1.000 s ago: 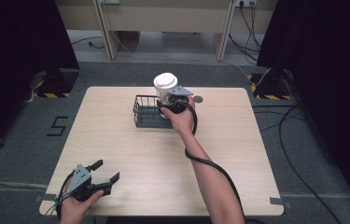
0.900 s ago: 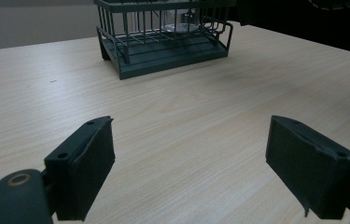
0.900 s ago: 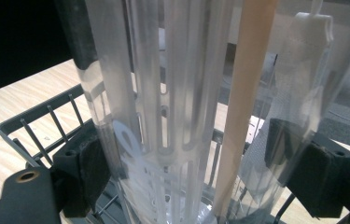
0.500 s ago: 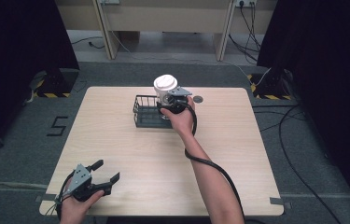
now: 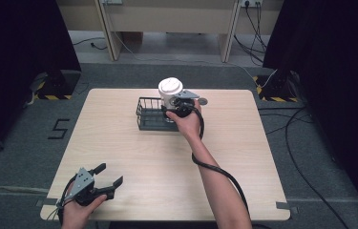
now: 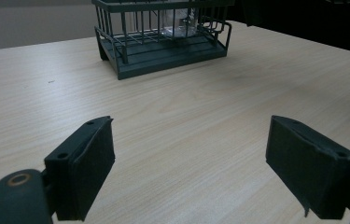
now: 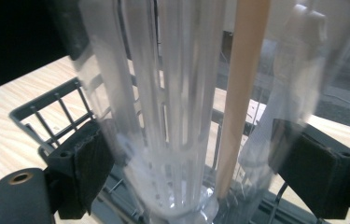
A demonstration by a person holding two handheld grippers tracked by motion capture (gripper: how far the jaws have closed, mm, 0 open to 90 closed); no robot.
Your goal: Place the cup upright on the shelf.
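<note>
- Person at a pale wood tabletop [image 5: 157, 157], one claw in each hand, seen from above.
- Right claw [image 5: 178, 108] reaches to the far middle of the tabletop, at the right end of a dark wire basket [image 5: 152, 114].
- That claw's jaws sit on either side of a tall clear plastic cup [image 7: 196, 107] w/ a white lid [image 5: 170, 86]; the pads [image 7: 88, 163] look pressed to the cup's lower wall, so I'd say it's gripping the cup.
- Cup's base is low, in or just over the basket's right end; can't tell if it rests on the basket floor.
- Inside the cup: a tan stick or straw [image 7: 238, 93], leaning slightly.
- Left claw [image 6: 191, 172] is near the front left corner of the tabletop, well apart from the basket, jaws spread wide, holding nothing.
- A small round grey thing [image 5: 203, 101] lies just right of the cup; too small to ID.
- Handling, my guess: cup is light, thin-walled, smooth, so it may slip or buckle if squeezed hard.
- Best hold prob. low-to-mid on the wall w/ gentle pressure; keep it upright so the lid and stick stay put.
- Basket looks stiff and steady; its wires could catch the cup's base.
</note>
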